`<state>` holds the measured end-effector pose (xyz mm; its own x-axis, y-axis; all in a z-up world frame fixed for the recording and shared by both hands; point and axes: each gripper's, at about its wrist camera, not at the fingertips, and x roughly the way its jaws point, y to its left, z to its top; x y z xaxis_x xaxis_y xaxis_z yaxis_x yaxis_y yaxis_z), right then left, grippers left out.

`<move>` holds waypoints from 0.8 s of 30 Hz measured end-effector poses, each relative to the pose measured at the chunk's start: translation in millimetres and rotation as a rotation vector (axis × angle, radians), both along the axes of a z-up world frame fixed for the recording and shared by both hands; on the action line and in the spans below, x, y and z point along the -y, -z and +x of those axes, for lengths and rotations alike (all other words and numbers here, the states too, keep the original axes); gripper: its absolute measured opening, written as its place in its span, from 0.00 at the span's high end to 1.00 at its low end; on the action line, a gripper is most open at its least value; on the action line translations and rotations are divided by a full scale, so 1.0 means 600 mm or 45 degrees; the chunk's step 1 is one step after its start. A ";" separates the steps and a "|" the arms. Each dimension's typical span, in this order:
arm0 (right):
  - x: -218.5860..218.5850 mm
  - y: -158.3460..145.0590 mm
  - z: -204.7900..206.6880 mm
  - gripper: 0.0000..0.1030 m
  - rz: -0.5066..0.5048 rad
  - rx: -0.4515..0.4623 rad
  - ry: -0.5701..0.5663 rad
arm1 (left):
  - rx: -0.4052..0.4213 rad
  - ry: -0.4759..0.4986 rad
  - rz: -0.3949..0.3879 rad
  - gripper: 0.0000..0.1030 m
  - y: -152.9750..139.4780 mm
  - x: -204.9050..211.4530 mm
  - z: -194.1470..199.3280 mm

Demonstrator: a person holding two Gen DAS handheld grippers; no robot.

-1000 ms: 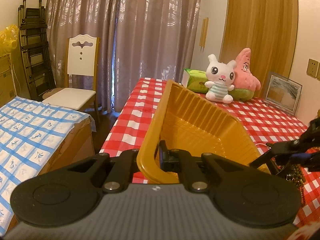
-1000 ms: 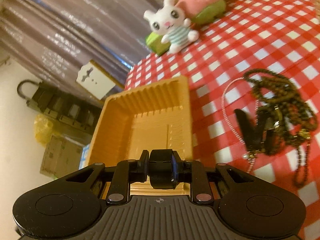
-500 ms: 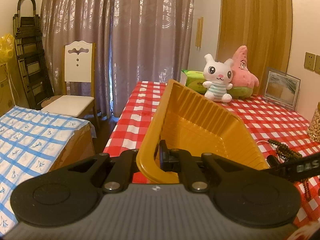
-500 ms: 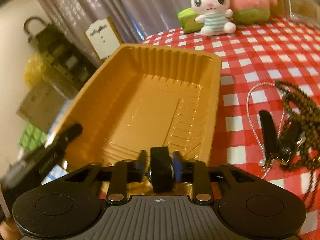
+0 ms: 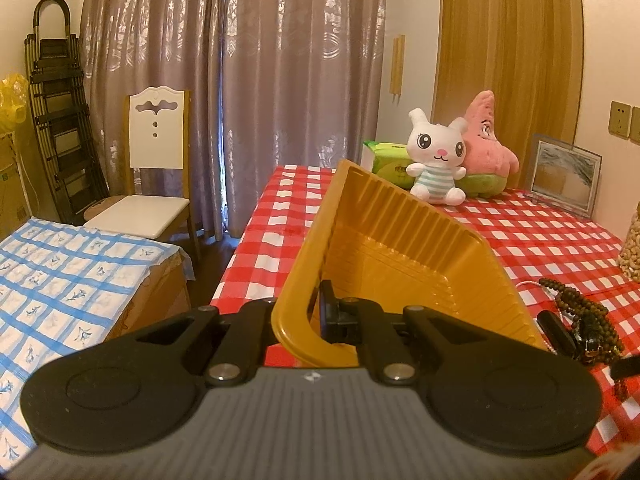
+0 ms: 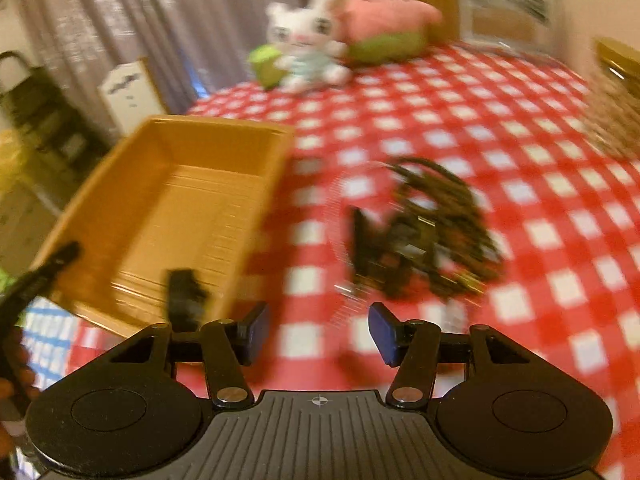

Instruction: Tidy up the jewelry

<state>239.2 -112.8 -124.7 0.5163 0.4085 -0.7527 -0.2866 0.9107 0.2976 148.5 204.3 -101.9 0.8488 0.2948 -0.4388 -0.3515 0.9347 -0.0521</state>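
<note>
With the yellow tray [image 5: 404, 248] clamped at its near rim by the left hand-held gripper [image 5: 320, 316] and one dark item [image 6: 186, 288] deposited inside, the beaded jewelry pile [image 6: 432, 232] ahead of the right hand-held gripper [image 6: 318, 334], just opened and empty, remains to be transferred.

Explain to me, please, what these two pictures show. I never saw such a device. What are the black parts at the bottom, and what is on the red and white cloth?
No robot here: a person holds a two-finger gripper in each hand, with a camera on each looking along the fingers. One picture comes from the left gripper, which is shut on the rim of a yellow tray, tilting it. The other, blurred, comes from the right gripper; its jaws have just been opening and nothing is between them. Ahead of it, on the checked tablecloth, lies a tangle of dark bead necklaces. Two plush toys sit at the far end.
</note>
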 end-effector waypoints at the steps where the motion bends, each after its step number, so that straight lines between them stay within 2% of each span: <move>1: 0.014 0.006 0.001 0.47 -0.017 -0.020 0.017 | -0.001 -0.001 0.001 0.93 -0.001 0.000 0.000; 6: 0.063 0.021 -0.003 0.47 -0.096 -0.046 0.091 | -0.002 -0.007 0.009 0.93 -0.001 0.003 -0.001; 11: 0.074 0.020 -0.003 0.49 -0.146 0.009 0.106 | -0.005 -0.016 0.018 0.93 -0.002 0.008 -0.001; 21: 0.071 0.040 0.042 0.81 -0.219 0.103 0.064 | -0.007 -0.022 0.041 0.93 -0.006 0.017 -0.003; 24: 0.074 0.048 0.056 0.83 -0.230 0.106 0.040 | -0.007 -0.023 0.049 0.93 -0.007 0.020 -0.002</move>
